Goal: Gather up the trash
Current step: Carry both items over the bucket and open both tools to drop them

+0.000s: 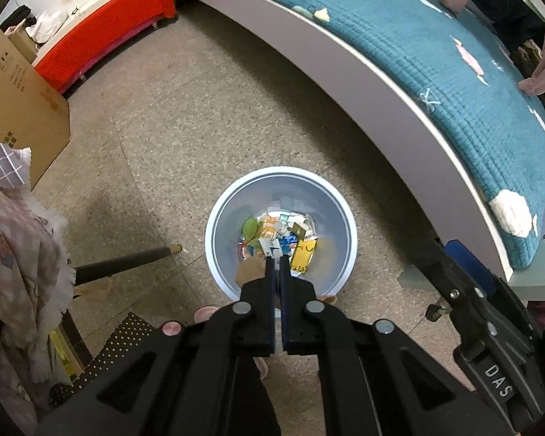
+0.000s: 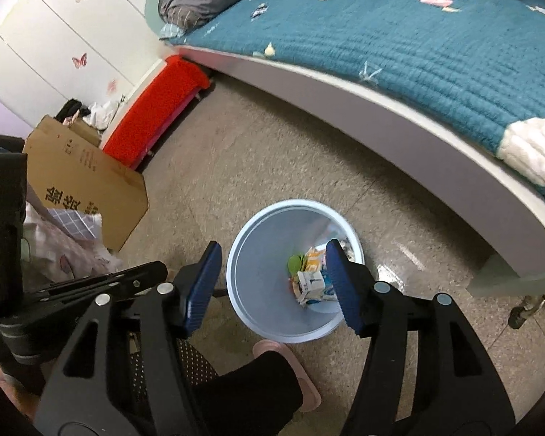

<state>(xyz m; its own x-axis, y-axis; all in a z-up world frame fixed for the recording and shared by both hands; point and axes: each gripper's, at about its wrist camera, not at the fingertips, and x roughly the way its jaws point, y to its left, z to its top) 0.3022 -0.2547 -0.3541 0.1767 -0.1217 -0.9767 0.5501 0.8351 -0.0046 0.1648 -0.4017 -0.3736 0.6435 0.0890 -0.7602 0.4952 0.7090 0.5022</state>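
The left gripper (image 1: pixel 277 258) has its fingers (image 1: pixel 269 272) clenched together, a thin slit between them and nothing visibly caught there, their tips hanging right over the mouth of the pale blue trash bin (image 1: pixel 214 225). The right gripper (image 2: pixel 272 279) is released, its blue-padded fingers (image 2: pixel 339 283) spread wide with nothing between them, straddling the near rim of the same trash bin (image 2: pixel 243 290) from above. At the bottom of the bin lies the trash (image 1: pixel 279 236): a yellow packet, a green scrap and white-and-blue wrappers, with a small white-and-blue carton (image 2: pixel 314 285) on top in the right wrist view. The bin stands on the speckled floor (image 1: pixel 185 116), close beside the bed (image 1: pixel 436 72) with its teal quilted cover (candy-like patches are stitched on). A pink slipper (image 2: pixel 294 367) and a dark trouser leg sit just before the bin. Farther off, a cardboard box (image 2: pixel 87 178) leans near a red-covered bench (image 2: pixel 152 123) against the white wall.
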